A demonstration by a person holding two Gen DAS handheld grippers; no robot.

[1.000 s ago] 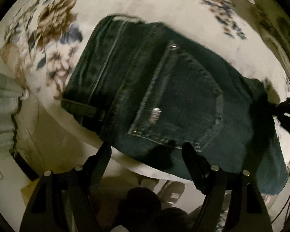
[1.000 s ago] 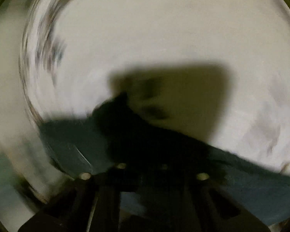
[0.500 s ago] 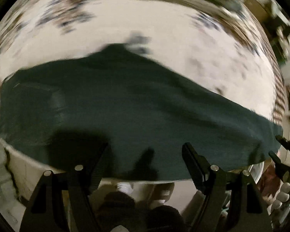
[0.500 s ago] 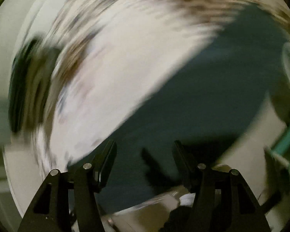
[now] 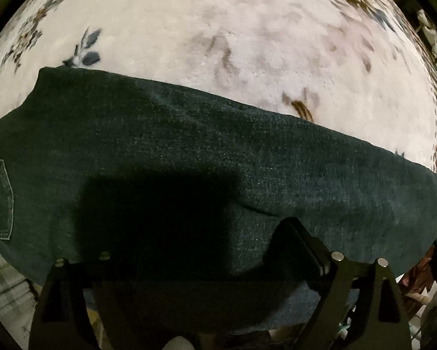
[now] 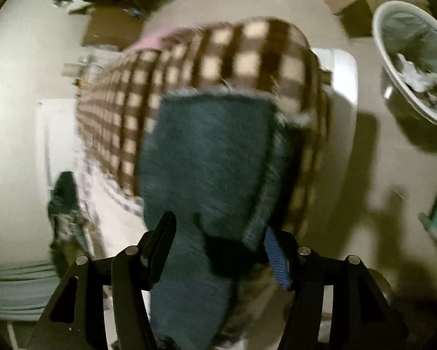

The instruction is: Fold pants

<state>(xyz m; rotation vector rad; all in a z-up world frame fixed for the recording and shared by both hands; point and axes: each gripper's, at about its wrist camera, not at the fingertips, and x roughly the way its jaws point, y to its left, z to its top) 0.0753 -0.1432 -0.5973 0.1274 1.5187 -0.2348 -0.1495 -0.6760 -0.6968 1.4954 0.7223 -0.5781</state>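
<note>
Folding dark blue denim pants (image 5: 206, 157) lying across lower frame on cream floral blanket (image 5: 247, 52). Left tool (image 5: 189, 242) spread wide, just opening, empty. Right tool (image 6: 218, 233) parted astride hem, not clamping. Judgement: pinch both layers, carry evenly.

Pants (image 5: 206, 151) on blanket (image 5: 247, 43), bin (image 6: 413, 61) right.

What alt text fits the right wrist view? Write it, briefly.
Blurred view: a dark blue jeans leg lies over a brown checked blanket. The right gripper, jaws just opened, straddles the denim; a white bin stands at right.
</note>
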